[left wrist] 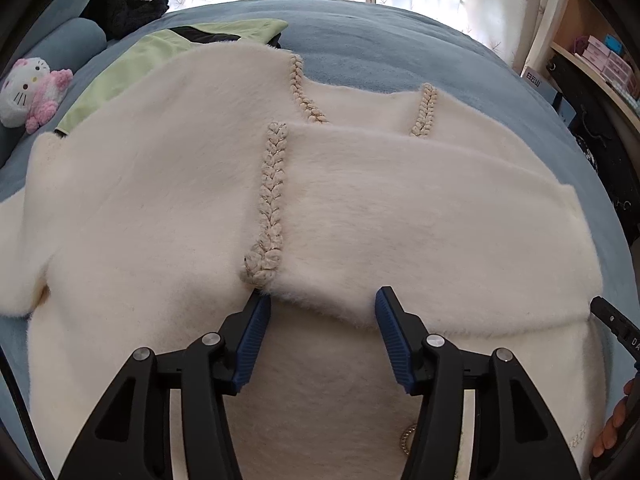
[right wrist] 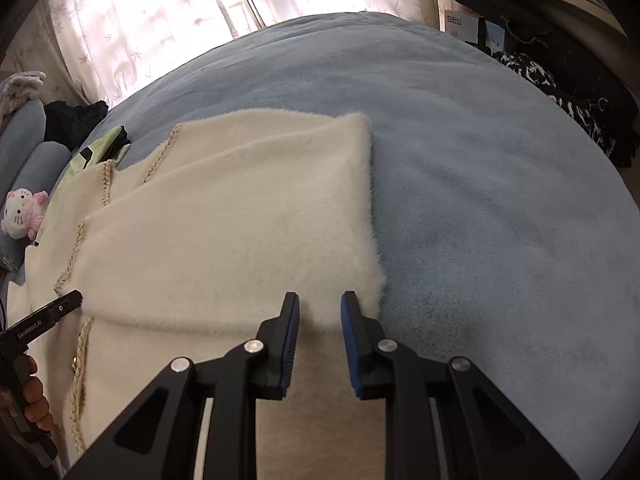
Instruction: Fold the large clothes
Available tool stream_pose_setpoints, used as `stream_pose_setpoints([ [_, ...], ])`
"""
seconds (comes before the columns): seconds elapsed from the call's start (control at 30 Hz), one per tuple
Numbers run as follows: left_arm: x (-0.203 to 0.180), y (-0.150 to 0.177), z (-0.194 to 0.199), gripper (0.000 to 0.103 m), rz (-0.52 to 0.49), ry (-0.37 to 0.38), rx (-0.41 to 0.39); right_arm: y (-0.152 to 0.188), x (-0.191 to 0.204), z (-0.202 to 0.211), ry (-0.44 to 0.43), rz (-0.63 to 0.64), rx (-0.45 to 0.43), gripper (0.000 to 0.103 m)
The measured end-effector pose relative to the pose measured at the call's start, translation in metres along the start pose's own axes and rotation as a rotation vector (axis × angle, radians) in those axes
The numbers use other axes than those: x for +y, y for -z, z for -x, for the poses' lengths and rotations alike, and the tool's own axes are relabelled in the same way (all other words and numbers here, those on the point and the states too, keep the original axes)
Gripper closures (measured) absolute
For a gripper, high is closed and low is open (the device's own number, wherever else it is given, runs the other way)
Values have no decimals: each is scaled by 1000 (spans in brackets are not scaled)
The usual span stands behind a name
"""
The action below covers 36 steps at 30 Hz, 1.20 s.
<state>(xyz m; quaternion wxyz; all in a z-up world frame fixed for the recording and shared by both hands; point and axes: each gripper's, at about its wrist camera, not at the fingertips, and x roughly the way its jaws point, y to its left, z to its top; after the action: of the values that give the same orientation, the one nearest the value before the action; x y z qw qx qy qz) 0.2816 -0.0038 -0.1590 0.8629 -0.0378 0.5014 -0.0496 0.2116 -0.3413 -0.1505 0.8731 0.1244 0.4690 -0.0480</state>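
Cream cardigan (left wrist: 168, 184) on bed; both grippers angled down, jaws parted.

Cream fuzzy cardigan (left wrist: 160, 200) spread over blue bed (left wrist: 400, 48), filling mid-frame; sleeve (left wrist: 420, 220) folded across it, braided trim (left wrist: 274, 196) running down centre. Left gripper (left wrist: 322, 308) at bottom, fingers (left wrist: 254, 332) apart over the sleeve's lower edge. Plush cat toy (left wrist: 30, 92) upper left, beside green garment (left wrist: 132, 64).

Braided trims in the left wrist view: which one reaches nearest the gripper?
The long braid at the folded sleeve's edge; its lower end sits just beyond the left gripper. The other two lie farther off.
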Motion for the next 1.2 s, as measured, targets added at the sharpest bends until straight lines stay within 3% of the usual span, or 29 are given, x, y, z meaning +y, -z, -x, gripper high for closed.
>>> stream_pose_setpoints([
  [0.37,-2,0,5,48,-25,-25,22,-1,7,0,20,8,32,80],
  [0.57,-10,6,27,48,-76,-82,58,3,21,22,-28,-27,63,80],
  [0.7,-8,13,56,47,-71,-84,70,10,39,48,-60,-22,61,79],
  [0.93,7,36,123,33,-55,-60,17,30,73,97,-126,-41,69,78],
  [1.2,32,79,180,31,-58,-64,-18,78,121,135,-228,-33,68,74],
])
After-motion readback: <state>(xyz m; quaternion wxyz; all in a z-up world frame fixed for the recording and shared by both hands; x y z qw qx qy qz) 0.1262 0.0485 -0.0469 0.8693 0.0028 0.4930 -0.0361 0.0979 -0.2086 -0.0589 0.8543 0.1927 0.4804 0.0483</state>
